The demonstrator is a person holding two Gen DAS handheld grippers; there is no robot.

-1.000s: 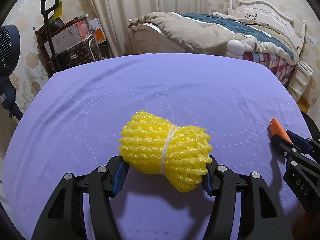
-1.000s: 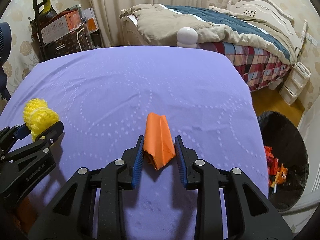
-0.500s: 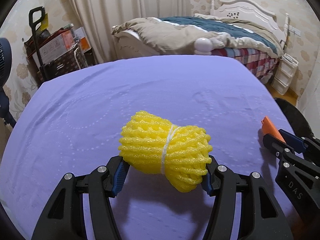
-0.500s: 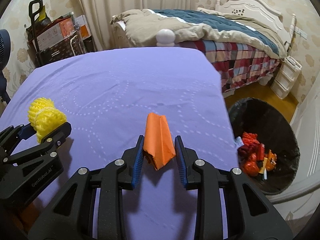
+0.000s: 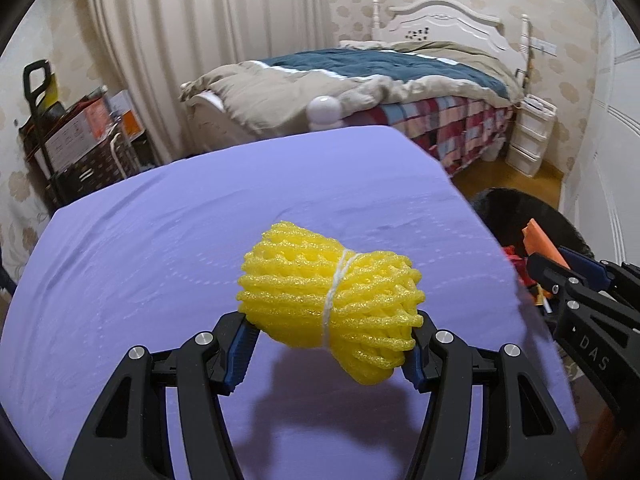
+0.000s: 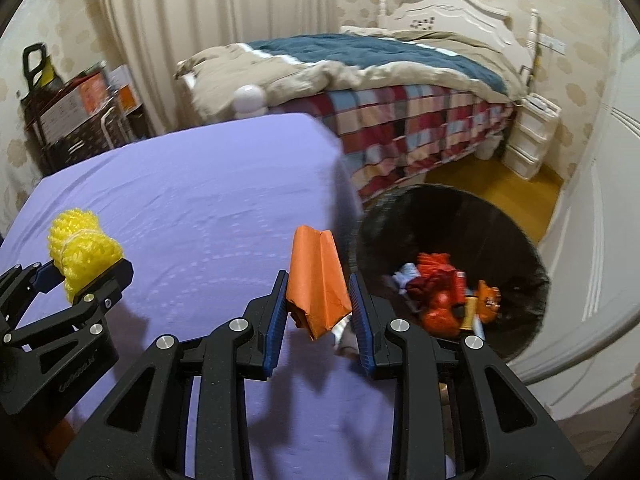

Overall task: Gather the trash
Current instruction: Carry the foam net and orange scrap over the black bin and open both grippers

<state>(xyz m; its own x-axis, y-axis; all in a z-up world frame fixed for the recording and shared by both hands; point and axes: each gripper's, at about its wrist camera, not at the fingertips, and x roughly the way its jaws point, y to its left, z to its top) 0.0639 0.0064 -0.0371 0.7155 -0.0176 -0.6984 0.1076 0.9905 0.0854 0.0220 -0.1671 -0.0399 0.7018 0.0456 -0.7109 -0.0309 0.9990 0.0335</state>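
A yellow foam net bundle tied with white string is clamped between the pads of my left gripper, held above the purple table. My right gripper is shut on a folded orange paper piece, near the table's right edge. In the right wrist view the left gripper and its yellow bundle show at the left. In the left wrist view the right gripper and its orange paper show at the right. A black trash bin stands on the floor right of the table, holding red and orange scraps.
A bed with a checked cover and beige duvet stands behind the table. A white drawer unit sits by the far wall. Boxes and a cart stand at the back left. A white door or wall lies right of the bin.
Both grippers have carried their loads to the right. The table's right edge and the black bin have come into view, and the bin now lies just right of the orange paper.
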